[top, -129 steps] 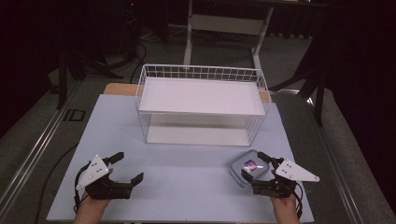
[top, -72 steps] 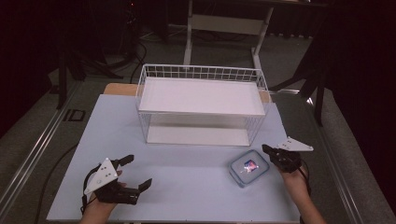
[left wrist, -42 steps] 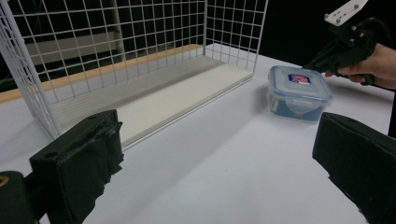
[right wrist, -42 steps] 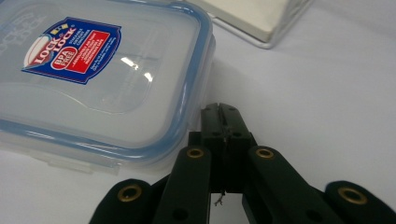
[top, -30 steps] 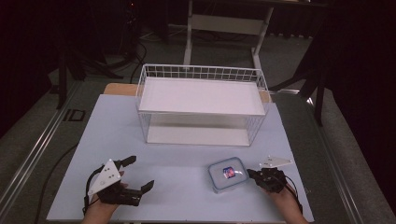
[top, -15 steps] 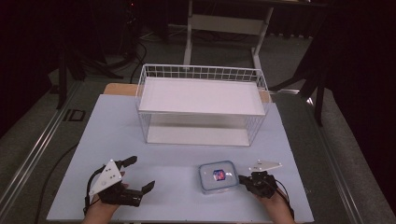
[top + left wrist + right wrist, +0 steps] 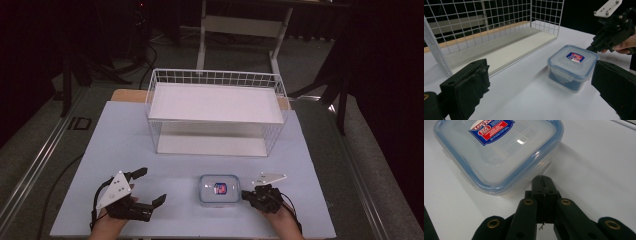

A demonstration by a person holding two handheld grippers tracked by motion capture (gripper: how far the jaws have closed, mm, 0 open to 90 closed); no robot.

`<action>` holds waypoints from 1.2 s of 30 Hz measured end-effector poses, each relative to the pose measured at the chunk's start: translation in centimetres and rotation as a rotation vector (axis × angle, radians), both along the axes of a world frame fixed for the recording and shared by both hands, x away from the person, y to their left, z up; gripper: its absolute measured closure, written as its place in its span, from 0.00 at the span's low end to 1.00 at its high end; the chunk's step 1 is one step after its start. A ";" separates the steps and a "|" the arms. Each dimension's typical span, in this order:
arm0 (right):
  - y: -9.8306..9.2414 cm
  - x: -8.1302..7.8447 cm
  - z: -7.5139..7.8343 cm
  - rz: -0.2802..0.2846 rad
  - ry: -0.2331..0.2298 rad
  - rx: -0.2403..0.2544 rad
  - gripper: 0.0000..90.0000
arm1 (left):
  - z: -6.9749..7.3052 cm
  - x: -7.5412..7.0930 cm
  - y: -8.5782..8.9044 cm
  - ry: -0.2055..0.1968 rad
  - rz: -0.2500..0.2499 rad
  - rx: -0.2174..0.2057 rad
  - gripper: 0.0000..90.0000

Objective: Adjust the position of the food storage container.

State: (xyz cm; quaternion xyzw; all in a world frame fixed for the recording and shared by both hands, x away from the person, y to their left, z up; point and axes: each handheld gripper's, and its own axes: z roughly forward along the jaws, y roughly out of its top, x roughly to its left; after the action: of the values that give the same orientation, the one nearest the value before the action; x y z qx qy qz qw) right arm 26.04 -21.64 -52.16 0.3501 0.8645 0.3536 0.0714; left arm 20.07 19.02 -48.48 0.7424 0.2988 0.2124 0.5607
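1. We see a clear lidded food box [image 7: 219,190] with a blue seal and a red-and-blue label on the white desk [image 7: 125,145], in front of the wire basket [image 7: 216,112]. It now sits further left than half a second ago.
2. Our right tool [image 7: 246,194] has its jaws pressed together, tips touching the box's right side; it has travelled left with the box.
3. Our left tool [image 7: 149,187], jaws wide apart, rests at the near left and has barely moved.

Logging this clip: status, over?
Left claw open, idle. Right claw shut, tips against clear blue-rimmed plastic lidded box. White wire basket beyond, nothing between.
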 end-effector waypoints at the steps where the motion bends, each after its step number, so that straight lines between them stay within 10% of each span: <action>1: 0.3 0.1 0.0 0.006 -0.004 -0.002 1.00 | 0.0 0.0 0.0 0.001 0.000 0.002 0.03; 25: 3.3 1.5 0.5 0.031 -0.070 -0.010 0.99 | -0.2 0.1 -0.1 0.017 -0.015 -0.006 0.03; 36: 1.3 0.6 3.6 -0.007 -0.202 0.105 0.48 | -0.1 0.3 -0.8 0.041 -0.043 -0.015 0.03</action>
State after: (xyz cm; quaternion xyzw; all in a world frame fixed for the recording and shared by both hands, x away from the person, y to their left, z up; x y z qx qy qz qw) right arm 26.61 -20.32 -48.52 0.3189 0.8319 0.4316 0.1412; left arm 20.34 18.22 -48.60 0.7488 0.2957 0.1827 0.5643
